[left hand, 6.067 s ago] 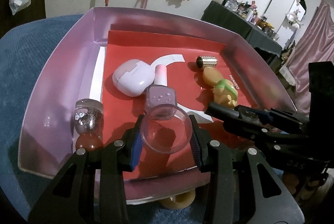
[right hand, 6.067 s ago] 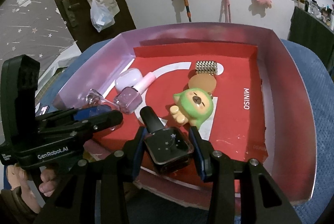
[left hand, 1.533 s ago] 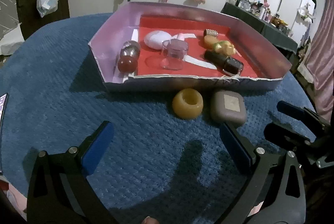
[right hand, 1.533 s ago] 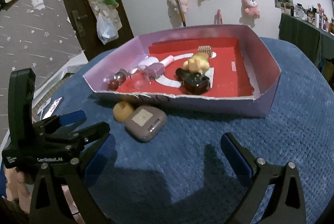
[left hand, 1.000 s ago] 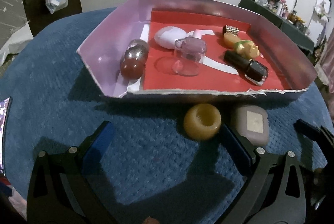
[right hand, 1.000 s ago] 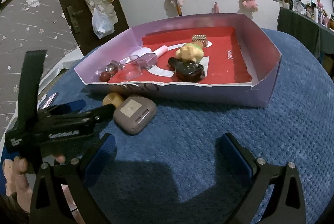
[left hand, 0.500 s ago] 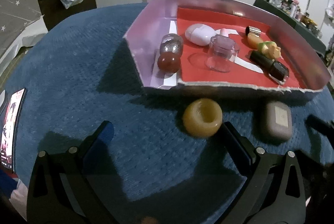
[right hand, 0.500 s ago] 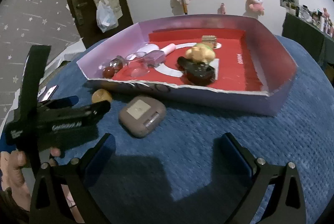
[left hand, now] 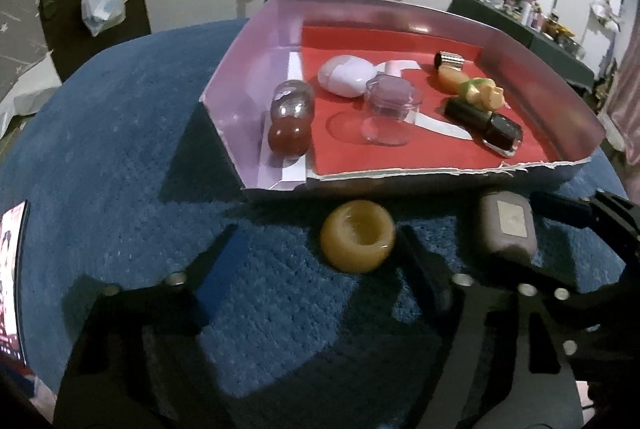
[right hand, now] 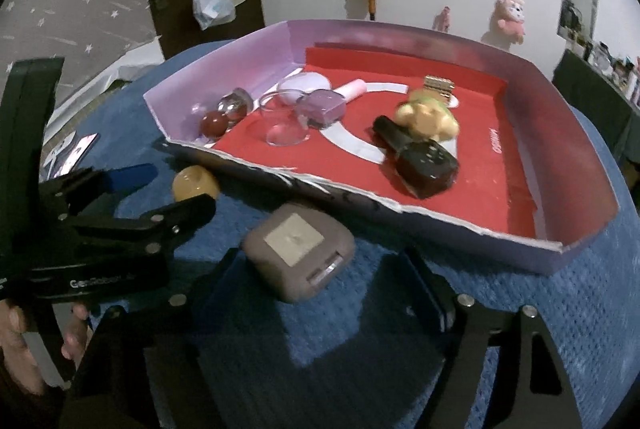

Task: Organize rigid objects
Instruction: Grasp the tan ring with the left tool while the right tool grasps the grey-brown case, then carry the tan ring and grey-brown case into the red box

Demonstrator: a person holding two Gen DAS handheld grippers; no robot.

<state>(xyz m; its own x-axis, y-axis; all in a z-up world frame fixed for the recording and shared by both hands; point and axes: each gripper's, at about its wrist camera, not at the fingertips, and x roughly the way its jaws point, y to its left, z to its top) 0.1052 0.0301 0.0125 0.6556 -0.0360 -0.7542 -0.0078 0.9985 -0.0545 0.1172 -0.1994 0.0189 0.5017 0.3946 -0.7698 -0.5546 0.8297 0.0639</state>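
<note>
Moved: both grippers now lower, nearer the leftovers.
Left gripper (left hand: 316, 253): closing, yellow ring (left hand: 357, 235) between fingers.
Right gripper (right hand: 320, 269): closing around grey case (right hand: 299, 251), both beside tray (right hand: 460, 229).
Tip: centre pads first.

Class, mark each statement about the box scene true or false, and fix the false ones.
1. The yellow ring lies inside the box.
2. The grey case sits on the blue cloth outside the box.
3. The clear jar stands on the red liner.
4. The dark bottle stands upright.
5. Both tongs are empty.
1. False. The yellow ring lies on the blue cloth, just outside the box.
2. True. The grey case is in front of the box's torn front wall.
3. True. The clear jar is on the red liner.
4. False. The dark bottle lies on its side.
5. True. The left tongs and right tongs are closing, gripping nothing yet.
</note>
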